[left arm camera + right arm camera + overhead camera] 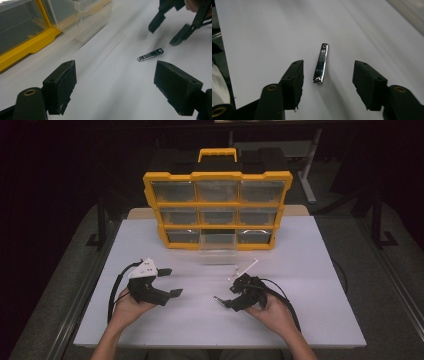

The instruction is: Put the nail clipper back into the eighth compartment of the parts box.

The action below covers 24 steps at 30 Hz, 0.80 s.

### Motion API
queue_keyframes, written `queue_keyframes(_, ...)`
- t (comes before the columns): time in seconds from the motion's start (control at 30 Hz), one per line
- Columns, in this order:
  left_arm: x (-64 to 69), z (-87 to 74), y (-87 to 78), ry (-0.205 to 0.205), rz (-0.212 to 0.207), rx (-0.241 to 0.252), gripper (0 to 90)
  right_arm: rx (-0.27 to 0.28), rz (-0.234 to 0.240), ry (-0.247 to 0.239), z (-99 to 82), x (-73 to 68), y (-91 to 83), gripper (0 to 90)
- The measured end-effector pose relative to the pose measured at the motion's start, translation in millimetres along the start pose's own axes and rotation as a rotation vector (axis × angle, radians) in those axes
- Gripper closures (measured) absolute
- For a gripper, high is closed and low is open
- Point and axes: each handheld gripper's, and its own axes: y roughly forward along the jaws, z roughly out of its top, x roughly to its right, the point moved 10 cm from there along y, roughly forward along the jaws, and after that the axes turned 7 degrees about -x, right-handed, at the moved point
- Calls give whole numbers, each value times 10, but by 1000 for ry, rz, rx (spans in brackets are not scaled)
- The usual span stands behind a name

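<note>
While both hands rest on the wide white tabletop (310, 270), the biggest thing on it is the yellow plastic organizer cabinet with nine clear drawers (218, 210), standing upright at the far edge with a yellow carry handle on top. From its bottom row, the middle clear plastic drawer (217, 247) is pulled out toward the near side and sits on the tabletop. Just near and right of that drawer lie a thin white stick (248, 267) and some tiny pale bits, too small to identify.

The left gripper (171, 282) sits at near left, its jaws spread wide and holding nothing. The right gripper (223, 301) sits at near right, pointing left, jaws apart and bare, reaching toward the small silver metal nail clipper (321, 63).

The high view shows the clipper as a tiny glint (218, 298) at the right jaws' tips, near the middle of the tabletop. The right gripper view shows it lying flat between the two jaws, touching neither, its long axis running away from the gripper, riveted end farthest. The left gripper view shows the clipper (151, 54) lying crosswise, well apart from the left jaws, nothing blocking it.
</note>
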Motion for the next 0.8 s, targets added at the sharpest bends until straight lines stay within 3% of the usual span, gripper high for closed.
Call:
queue_keyframes(0.1, -6, -17, -7, 1, 8, -2, 183, -8, -12, -11, 10, -8, 69, 475)
queue_keyframes(0.27, -31, -40, -15, -3, 7, -3, 183, -38, -3, 29, -34, -62, 146, 531)
queue_keyframes(0.33, -23, -46, -6, -5, 6, -4, 183, -36, -20, 31, -37, -58, 157, 550)
queue_keyframes(0.53, -7, -46, 29, 13, -7, -9, 183, -39, -37, 19, -23, -54, 190, 620)
queue_keyframes(0.63, -5, -22, 42, -4, -12, 10, 183, -55, -52, -1, -40, -60, 229, 647)
queue_keyframes(0.8, -9, -33, 44, 8, -8, 0, 183, -65, -54, -6, -48, -94, 259, 714)
